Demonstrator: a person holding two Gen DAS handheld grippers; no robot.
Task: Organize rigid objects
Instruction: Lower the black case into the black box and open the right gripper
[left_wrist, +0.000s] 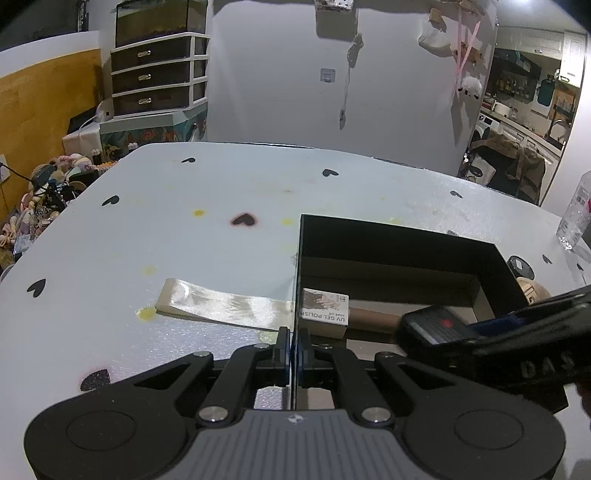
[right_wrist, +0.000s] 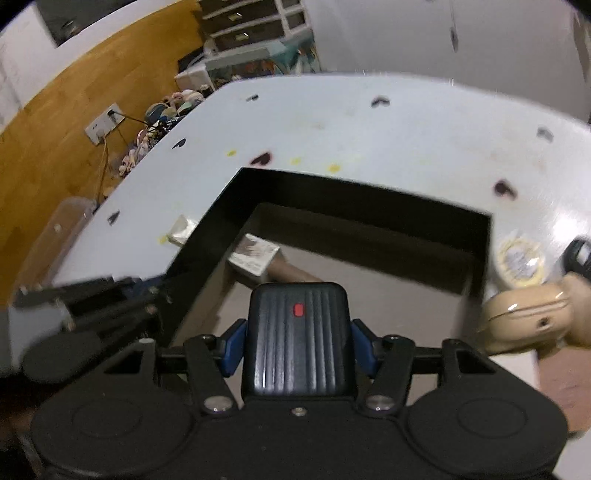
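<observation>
A black open box (left_wrist: 406, 240) stands on the white table; it also shows in the right wrist view (right_wrist: 369, 195). My left gripper (left_wrist: 294, 354) is shut on the box's near left wall. My right gripper (right_wrist: 298, 343) is shut on a black ribbed case with a red dot (right_wrist: 299, 332), held over the box; the case also shows in the left wrist view (left_wrist: 436, 325). Inside the box lie a small UV gel polish carton (left_wrist: 325, 310) and a brown tube (left_wrist: 373, 319).
A shiny cream flat pack (left_wrist: 221, 304) lies left of the box. A beige earbud-style case (right_wrist: 524, 317), a tape roll (right_wrist: 521, 262) and a black item (right_wrist: 580, 254) lie right of it. A clear bottle (left_wrist: 576, 214) stands far right. Drawers (left_wrist: 159, 74) stand behind the table.
</observation>
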